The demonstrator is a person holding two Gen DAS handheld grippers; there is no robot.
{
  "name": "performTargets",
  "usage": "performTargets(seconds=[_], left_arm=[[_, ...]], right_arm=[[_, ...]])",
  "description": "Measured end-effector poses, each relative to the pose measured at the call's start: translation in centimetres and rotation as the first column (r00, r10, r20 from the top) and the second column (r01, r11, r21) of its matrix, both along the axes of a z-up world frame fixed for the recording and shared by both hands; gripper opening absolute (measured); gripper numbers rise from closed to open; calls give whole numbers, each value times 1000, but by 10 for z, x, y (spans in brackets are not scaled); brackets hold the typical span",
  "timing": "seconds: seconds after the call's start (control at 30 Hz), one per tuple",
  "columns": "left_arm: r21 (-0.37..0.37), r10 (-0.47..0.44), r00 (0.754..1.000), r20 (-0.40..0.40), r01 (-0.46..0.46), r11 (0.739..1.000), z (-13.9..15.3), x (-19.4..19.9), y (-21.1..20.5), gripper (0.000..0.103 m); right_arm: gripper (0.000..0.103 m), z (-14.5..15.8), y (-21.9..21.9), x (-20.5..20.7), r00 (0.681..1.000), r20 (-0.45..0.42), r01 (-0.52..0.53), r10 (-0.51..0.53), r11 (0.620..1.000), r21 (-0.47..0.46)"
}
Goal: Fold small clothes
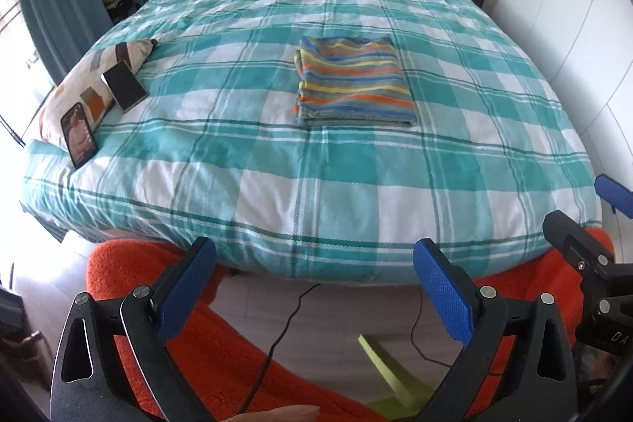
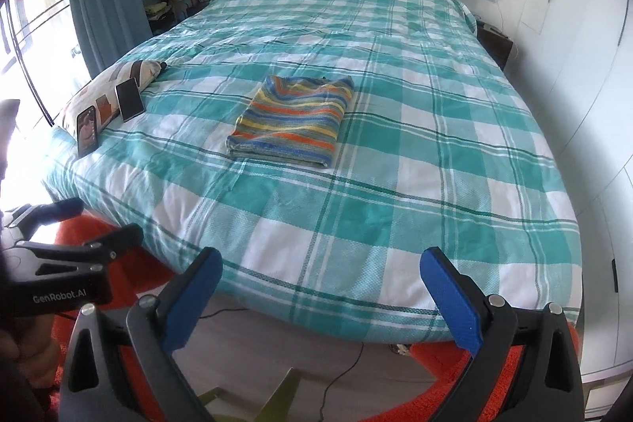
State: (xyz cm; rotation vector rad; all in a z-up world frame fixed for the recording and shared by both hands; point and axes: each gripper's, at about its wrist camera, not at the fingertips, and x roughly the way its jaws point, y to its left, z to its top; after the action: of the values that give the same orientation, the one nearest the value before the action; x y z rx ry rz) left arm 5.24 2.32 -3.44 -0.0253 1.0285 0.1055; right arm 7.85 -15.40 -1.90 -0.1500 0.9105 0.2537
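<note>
A folded, multicolour-striped knit garment (image 2: 292,119) lies flat on the teal-and-white checked bedspread (image 2: 415,145). Left of the garment, two phones (image 2: 129,99) lean on a patterned pillow (image 2: 114,82). The right gripper (image 2: 320,267) hangs wide apart below the garment, off the bedspread's near edge.

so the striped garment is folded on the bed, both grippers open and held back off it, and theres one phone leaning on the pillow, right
Not quite: two phones lean on the pillow, a lit phone and a dark phone, as the left wrist view shows. The rest holds: the striped garment lies folded on the bed, with the left gripper and right gripper open, back off it.

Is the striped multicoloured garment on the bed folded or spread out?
Folded. The striped multicoloured garment lies as a compact rectangle with stacked layers along its near edge, on the teal checked bedspread.
</note>
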Motion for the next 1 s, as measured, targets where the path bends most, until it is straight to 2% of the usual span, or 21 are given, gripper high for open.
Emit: performTargets(seconds=[0.27, 0.37, 0.43, 0.63, 0.77, 1.0], left_arm=[[16, 19, 999, 35, -20, 1000, 10, 0, -4, 103], [-1, 28, 999, 26, -28, 1000, 12, 0, -4, 103], [15, 37, 999, 9, -37, 999, 13, -1, -5, 103], [24, 6, 1000, -6, -6, 1000, 20, -12, -6, 102], [9, -6, 1000, 13, 6, 1000, 29, -19, -6, 102], [24, -9, 1000, 28, 8, 1000, 34, -18, -10, 102]], right_arm=[[99, 9, -1, -6, 999, 41, 20, -19, 999, -29], [99, 9, -3, -6, 999, 35, 27, -26, 999, -23], [99, 10, -5, -6, 999, 36, 27, -26, 999, -21], [99, 14, -6, -10, 999, 35, 13, -12, 1000, -19], [99, 20, -8, -16, 999, 46, 6, -5, 1000, -16], [99, 26, -12, -20, 999, 48, 9, -8, 1000, -10]])
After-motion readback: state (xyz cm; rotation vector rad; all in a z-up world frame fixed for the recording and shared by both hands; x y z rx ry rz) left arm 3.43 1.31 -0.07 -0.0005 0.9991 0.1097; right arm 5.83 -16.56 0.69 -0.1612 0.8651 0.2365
